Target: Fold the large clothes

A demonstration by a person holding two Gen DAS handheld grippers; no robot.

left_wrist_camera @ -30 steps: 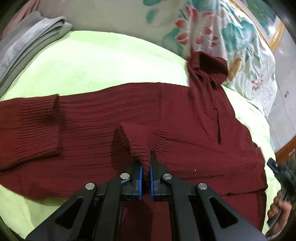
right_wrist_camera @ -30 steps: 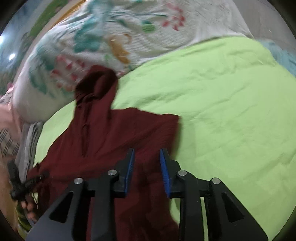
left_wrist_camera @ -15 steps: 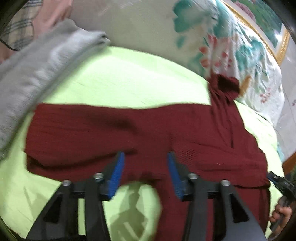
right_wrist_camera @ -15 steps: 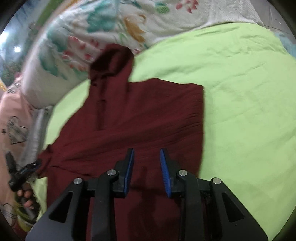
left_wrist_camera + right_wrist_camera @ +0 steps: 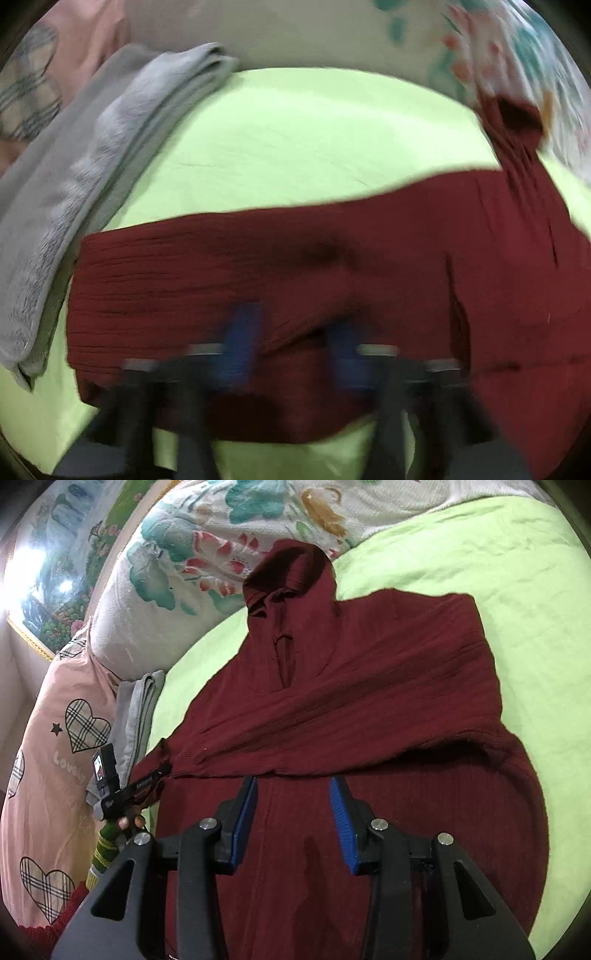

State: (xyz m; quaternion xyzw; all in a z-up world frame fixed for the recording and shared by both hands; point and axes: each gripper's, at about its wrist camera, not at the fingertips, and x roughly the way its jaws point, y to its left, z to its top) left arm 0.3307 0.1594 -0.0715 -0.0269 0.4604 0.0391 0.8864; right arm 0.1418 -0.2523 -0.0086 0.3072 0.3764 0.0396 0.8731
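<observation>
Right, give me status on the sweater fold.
Left gripper shut at sleeve edge of sweater, grip unclear. Right gripper open, just widened, empty over sweater. One sleeve folded across body. Grey folded cloth alongside, not on it.

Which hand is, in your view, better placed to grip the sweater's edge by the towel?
Probably left: the left gripper, jaws just closing, is at that side of the sweater, by the towel; the right gripper, just opening, empty, hovers mid-sweater.
</observation>
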